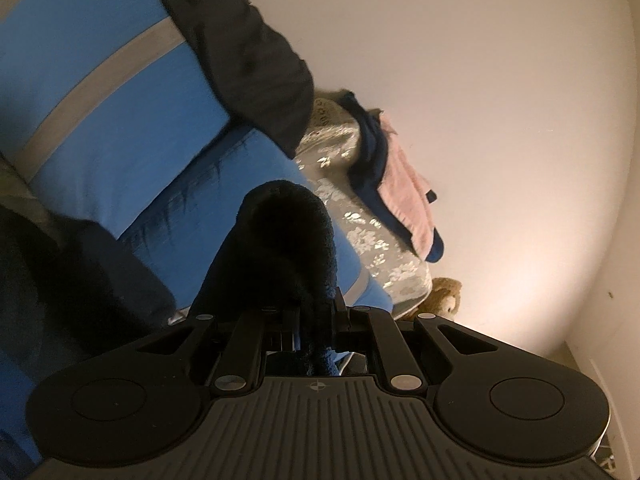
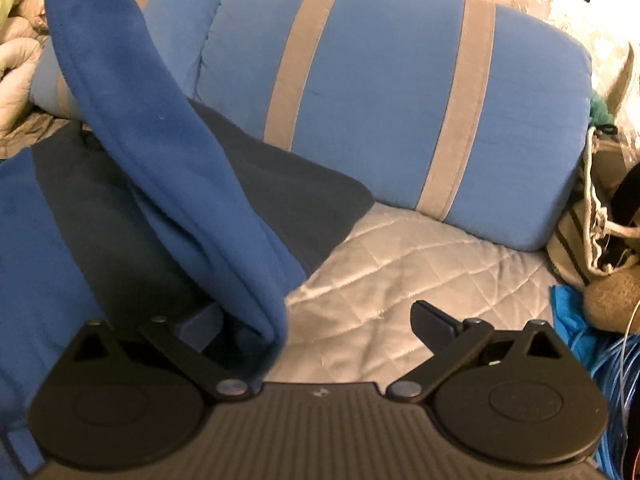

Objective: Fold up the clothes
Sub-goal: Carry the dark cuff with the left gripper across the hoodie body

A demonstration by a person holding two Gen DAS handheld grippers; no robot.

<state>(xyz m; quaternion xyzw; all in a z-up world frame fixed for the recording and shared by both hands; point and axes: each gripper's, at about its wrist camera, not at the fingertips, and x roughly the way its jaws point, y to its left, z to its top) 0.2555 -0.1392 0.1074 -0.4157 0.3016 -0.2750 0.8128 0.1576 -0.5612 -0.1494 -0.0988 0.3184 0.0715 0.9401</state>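
Observation:
A blue fleece garment (image 2: 160, 140) rises in a long fold from the bed toward the upper left in the right wrist view. Its lower end hangs between the fingers of my right gripper (image 2: 316, 320), close to the left finger (image 2: 200, 322). That gripper stands wide open and its pads do not press the cloth. Under the fold lies a dark grey layer of cloth (image 2: 288, 192). In the left wrist view my left gripper (image 1: 316, 312) is shut on a bunched, shadowed bit of the fleece (image 1: 280, 240), which hides its fingertips.
A blue pillow with grey stripes (image 2: 380, 92) leans behind the quilted silver bed cover (image 2: 400, 272). A bag (image 2: 592, 216) and blue cables (image 2: 612, 380) lie at the right. Pink and navy clothes (image 1: 400, 176) sit on the floral cover (image 1: 360, 232) by the wall, and a plush toy (image 1: 444, 296) is near.

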